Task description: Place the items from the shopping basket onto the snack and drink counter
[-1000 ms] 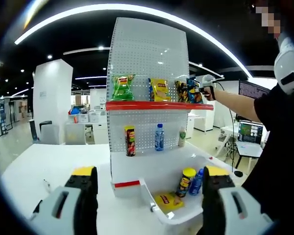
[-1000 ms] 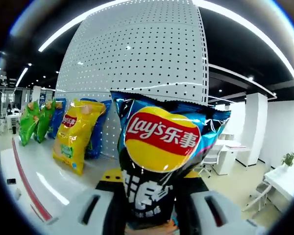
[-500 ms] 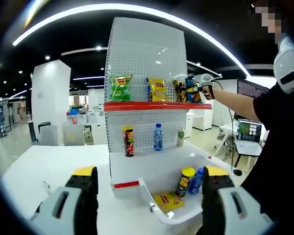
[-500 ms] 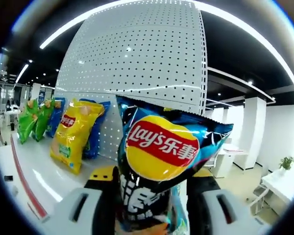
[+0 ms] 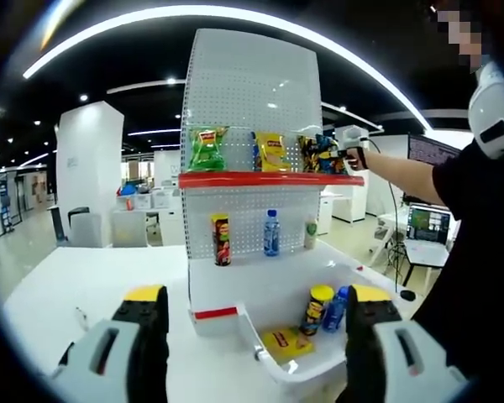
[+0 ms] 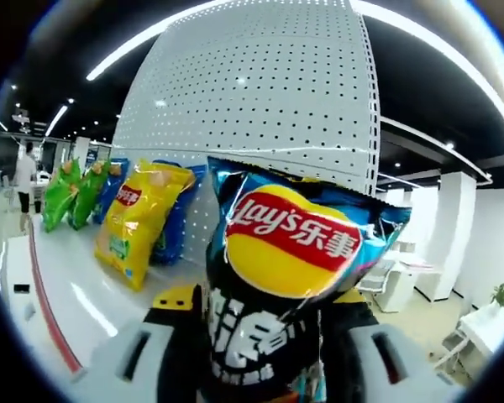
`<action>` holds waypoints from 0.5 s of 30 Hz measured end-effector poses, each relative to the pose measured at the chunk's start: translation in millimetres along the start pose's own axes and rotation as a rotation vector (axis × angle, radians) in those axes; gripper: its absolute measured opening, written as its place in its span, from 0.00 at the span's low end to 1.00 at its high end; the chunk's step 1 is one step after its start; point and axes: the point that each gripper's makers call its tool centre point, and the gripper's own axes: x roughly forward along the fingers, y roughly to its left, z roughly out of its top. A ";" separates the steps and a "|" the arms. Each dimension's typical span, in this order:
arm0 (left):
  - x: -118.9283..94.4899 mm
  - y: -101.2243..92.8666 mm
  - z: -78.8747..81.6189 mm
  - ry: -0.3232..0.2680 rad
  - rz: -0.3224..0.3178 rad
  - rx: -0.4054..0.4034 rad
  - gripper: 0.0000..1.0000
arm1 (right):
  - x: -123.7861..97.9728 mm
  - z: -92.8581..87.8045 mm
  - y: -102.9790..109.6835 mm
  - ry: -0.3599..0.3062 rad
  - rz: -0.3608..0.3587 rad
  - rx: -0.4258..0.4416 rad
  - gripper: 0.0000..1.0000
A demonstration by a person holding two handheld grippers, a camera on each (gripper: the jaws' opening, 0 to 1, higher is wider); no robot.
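Standing on the white table [image 5: 84, 285], the white pegboard snack counter [image 5: 250, 117] carries three chip bags on its red-edged top shelf [image 5: 269, 179]: green [image 5: 207, 149], yellow [image 5: 274, 154] and a dark one [image 5: 317, 154] at the right gripper [image 5: 349, 154]. Below stand one red chip can [image 5: 223, 241] and two bottles [image 5: 271, 234]. The white shopping basket [image 5: 307, 369] holds one yellow-lidded can [image 5: 318, 309], one blue bottle [image 5: 337, 311] and one yellow packet [image 5: 286, 344]. The left gripper [image 5: 252, 336] is spread, empty.

The right gripper [image 6: 256, 353] pinches the black-and-blue Lay's chip bag [image 6: 286, 277] above the shelf, beside one yellow bag [image 6: 139, 220].
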 end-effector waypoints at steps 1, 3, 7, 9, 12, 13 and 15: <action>-0.1 -0.4 0.5 0.000 0.001 0.001 0.86 | -0.8 0.9 -0.2 -0.005 -0.006 -0.006 0.64; -0.3 -1.1 1.0 -0.001 0.003 0.001 0.86 | -6.8 3.0 -0.8 -0.010 -0.026 -0.008 0.66; -0.5 -2.7 0.7 0.002 0.005 0.005 0.86 | -4.0 4.5 -12.0 -0.019 -0.047 0.028 0.68; -0.8 -3.4 1.4 0.000 0.004 0.004 0.86 | -5.5 6.1 -11.9 -0.025 -0.043 0.036 0.68; -1.2 -3.4 1.3 0.001 0.007 0.007 0.86 | -5.5 6.6 -16.1 -0.027 -0.045 0.056 0.67; -1.4 -3.4 1.5 -0.001 0.007 0.006 0.86 | -4.1 6.7 -17.6 -0.030 -0.040 0.071 0.68; -1.5 -3.5 1.5 -0.001 0.008 0.005 0.86 | -5.5 6.8 -17.9 -0.033 -0.037 0.091 0.68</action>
